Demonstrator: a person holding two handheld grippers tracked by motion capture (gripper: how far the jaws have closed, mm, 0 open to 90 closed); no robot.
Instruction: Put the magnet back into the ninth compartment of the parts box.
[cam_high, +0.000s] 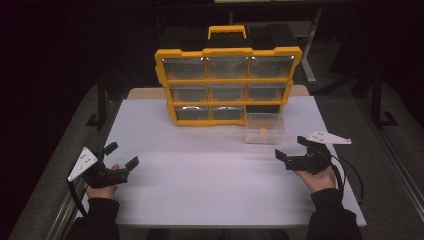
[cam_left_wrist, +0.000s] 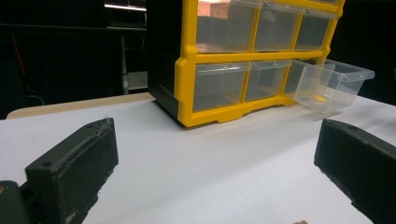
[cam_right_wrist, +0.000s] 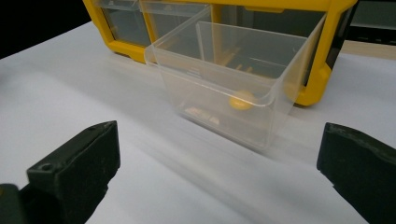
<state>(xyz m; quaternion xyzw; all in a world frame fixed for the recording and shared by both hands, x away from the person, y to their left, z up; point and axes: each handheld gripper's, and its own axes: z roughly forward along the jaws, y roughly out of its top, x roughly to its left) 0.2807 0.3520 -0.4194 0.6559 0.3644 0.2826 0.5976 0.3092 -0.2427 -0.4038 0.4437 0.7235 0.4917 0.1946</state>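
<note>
A yellow and black organiser cabinet (cam_high: 227, 85) with clear drawers stands upright at the back of the white table (cam_high: 210, 175). Its bottom right drawer (cam_high: 264, 128) is pulled out onto the table and holds a small yellow piece (cam_right_wrist: 242, 101). In the left gripper view the cabinet (cam_left_wrist: 243, 60) and the pulled-out drawer (cam_left_wrist: 334, 84) lie ahead. My left gripper (cam_high: 122, 156) rests open near the table's front left edge. My right gripper (cam_high: 292, 148) is open at the front right, a short way in front of the drawer (cam_right_wrist: 233, 88), with nothing between its jaws.
Dark floor and black stand legs (cam_high: 102, 102) surround the table. A light wooden board (cam_high: 145, 93) shows behind the cabinet. Grey table edges (cam_high: 390, 150) run along both sides. A cable (cam_high: 350, 172) trails from the right gripper.
</note>
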